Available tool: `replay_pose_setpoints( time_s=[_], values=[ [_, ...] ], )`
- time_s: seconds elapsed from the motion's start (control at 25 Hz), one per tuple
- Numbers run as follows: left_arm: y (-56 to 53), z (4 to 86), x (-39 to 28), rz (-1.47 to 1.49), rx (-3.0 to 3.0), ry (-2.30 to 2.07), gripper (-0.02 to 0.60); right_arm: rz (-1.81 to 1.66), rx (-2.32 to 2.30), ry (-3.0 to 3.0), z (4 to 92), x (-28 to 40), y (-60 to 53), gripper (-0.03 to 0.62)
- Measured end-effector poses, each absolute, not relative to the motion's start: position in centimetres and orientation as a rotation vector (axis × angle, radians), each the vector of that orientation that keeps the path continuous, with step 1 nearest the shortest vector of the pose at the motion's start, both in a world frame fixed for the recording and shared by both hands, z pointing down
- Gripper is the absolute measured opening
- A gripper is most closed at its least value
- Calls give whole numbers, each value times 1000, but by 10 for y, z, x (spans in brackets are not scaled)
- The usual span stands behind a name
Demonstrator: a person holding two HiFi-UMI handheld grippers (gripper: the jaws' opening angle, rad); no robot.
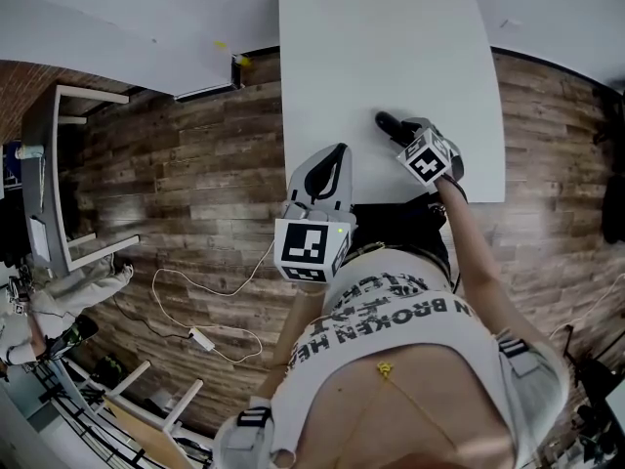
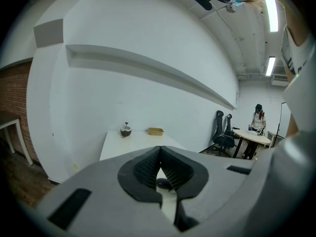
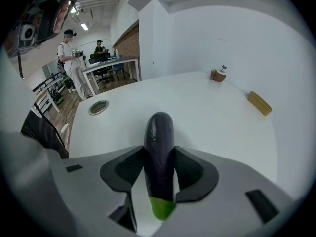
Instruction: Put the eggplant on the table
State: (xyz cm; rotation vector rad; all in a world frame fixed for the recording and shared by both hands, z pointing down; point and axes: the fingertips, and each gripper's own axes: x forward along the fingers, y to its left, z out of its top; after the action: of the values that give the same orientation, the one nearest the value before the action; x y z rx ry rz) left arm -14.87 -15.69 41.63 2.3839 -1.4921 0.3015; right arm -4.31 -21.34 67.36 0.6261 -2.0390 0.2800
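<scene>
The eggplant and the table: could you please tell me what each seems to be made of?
The eggplant may be a plastic replica, or real: dark purple skin, dull sheen, bright green stem end. The table looks like white laminate or painted board: smooth, matte, no grain visible.

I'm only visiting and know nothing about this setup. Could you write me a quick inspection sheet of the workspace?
Surface: white table, mostly bare.
Job's things: eggplant, dark purple, held over the table; whether it touches is unclear.
Clutter: small brown round object, tan block, round metal port.
Grippers: right tongs closed on the eggplant; left tongs shut, empty.
Cables: white cable loose on the floor.
Surroundings: wood-plank floor, people at a second table, office chairs.
</scene>
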Motion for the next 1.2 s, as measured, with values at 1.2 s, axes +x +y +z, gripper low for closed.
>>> replay_pose_setpoints(
  time_s=[1.2],
  values=[
    [-155,417,-148,301,2385,-1485,6,345,599,-2058,683,-41,-214,192]
  ],
)
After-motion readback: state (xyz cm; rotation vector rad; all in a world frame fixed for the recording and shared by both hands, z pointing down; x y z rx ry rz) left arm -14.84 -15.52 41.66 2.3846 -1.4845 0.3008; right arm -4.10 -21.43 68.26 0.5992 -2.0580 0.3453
